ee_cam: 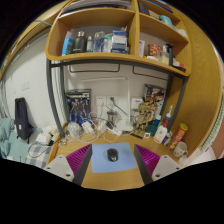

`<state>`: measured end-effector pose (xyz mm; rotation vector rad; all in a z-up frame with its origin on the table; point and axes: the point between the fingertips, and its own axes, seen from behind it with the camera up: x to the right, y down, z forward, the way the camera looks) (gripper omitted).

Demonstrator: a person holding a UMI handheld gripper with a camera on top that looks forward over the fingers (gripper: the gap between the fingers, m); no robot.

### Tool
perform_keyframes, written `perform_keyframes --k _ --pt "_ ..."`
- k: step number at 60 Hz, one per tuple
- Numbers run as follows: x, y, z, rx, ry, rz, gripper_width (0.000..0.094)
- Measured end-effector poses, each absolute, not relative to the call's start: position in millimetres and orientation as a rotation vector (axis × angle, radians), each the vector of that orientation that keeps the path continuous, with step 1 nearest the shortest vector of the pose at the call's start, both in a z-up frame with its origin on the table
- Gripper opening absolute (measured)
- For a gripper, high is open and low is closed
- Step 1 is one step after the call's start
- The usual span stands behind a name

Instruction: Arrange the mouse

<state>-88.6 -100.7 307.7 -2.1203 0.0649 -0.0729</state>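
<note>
A wooden desk (70, 160) is crowded along its back edge with bottles, small boxes and tangled cables against a white wall. A pale blue mat (112, 162) lies flat on it. Above hangs a wooden shelf unit (100, 58) with bottles and boxes in its open compartments.

You face a wooden desk (110, 180) backed by a white wall (120, 85), with a cluttered wooden shelf unit (115, 58) mounted above and wood panelling (203, 95) alongside.
</note>
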Motion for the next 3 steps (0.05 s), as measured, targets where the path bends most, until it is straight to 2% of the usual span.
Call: perform_keyframes --k 3 --pt "-86.5 -103.3 306.3 -2.12 0.065 -0.081 0.085"
